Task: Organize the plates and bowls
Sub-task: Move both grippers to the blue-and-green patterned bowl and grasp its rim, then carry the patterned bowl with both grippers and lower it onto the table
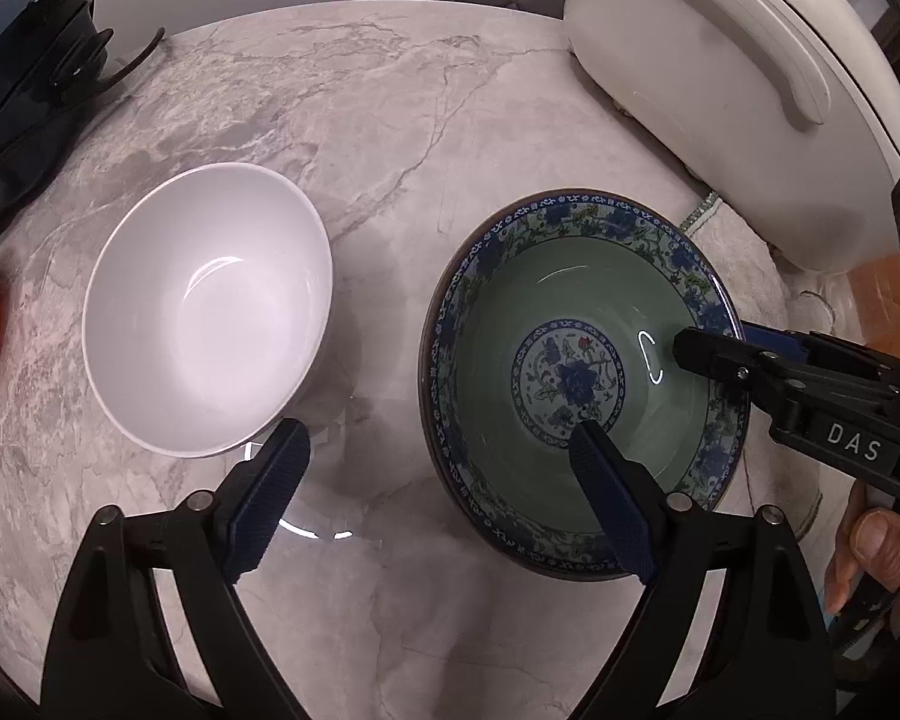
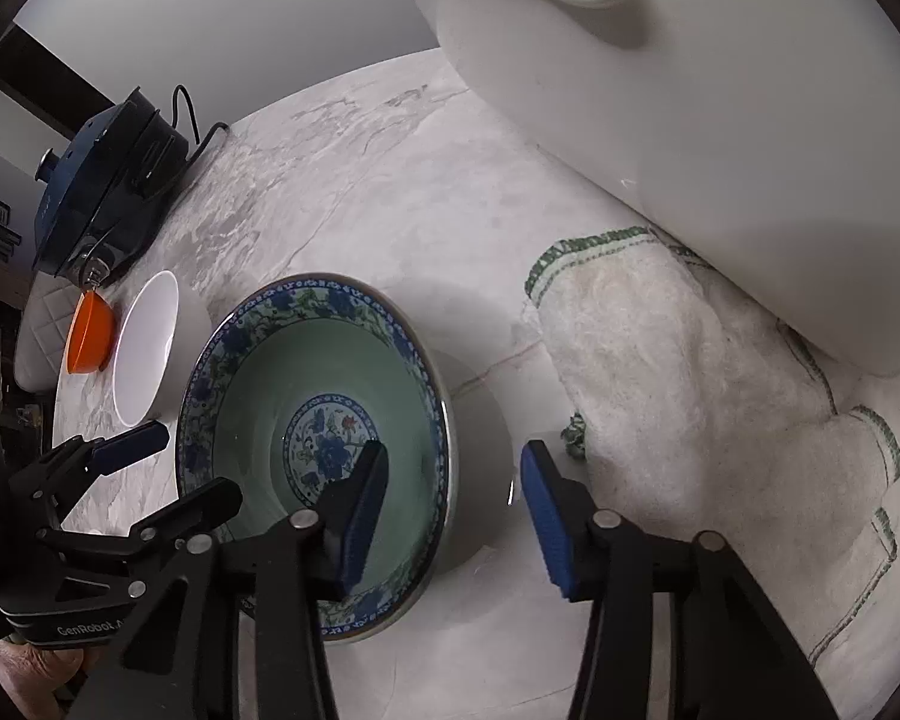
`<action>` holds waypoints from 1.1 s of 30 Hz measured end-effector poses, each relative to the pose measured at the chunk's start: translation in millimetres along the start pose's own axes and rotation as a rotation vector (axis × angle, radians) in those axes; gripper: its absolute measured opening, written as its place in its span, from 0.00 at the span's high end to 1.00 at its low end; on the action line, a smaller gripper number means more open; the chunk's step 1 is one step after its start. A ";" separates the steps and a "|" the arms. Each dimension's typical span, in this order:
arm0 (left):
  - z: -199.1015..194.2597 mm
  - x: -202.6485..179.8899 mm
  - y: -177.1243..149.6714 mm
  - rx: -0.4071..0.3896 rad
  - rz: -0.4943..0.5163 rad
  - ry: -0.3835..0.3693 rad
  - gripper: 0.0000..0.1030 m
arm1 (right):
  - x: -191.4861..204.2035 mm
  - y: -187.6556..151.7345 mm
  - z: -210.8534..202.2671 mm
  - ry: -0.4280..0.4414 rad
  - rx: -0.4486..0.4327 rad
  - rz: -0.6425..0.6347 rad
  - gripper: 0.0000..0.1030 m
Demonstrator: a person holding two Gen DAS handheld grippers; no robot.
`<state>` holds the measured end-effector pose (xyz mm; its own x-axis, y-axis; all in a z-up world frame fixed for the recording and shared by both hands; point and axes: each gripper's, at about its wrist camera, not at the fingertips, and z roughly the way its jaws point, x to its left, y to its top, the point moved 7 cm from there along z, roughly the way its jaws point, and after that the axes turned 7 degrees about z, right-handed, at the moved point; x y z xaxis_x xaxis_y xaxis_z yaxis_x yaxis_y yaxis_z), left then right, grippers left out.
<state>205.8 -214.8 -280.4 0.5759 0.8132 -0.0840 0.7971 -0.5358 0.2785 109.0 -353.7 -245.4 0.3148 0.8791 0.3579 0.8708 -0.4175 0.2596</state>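
Green floral bowl sits on the marble counter; right gripper straddles its rim, fingers apart; left gripper spreads wide beside a white bowl.

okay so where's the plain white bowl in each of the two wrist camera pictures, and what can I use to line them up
Left wrist view: the white bowl sits left of centre on the marble table, large and seen from above.
Right wrist view: the white bowl is small at the left edge, seen nearly edge-on, next to an orange bowl.
Shared landmark: the green floral bowl, right of the white bowl in both.
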 end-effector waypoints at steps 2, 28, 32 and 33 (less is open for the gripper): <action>5.8 -0.8 -0.2 0.022 0.015 0.013 0.45 | 2.1 1.7 2.5 -0.002 0.007 -0.008 0.65; -24.8 -6.7 -25.6 0.000 0.040 -0.052 0.85 | 18.5 -18.5 -21.3 0.021 0.000 -0.042 0.89; -50.8 -13.2 -57.2 -0.004 0.057 -0.064 0.85 | 25.8 -42.8 -39.9 0.038 -0.006 -0.047 0.89; -56.2 -15.3 -67.1 -0.005 0.061 -0.067 0.85 | 28.5 -50.8 -44.2 0.041 -0.006 -0.050 0.89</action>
<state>133.3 -178.6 -244.0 0.6345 0.7618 -0.1306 0.7593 -0.5828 0.2895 57.0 -317.6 -208.8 0.2550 0.8889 0.3806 0.8829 -0.3746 0.2832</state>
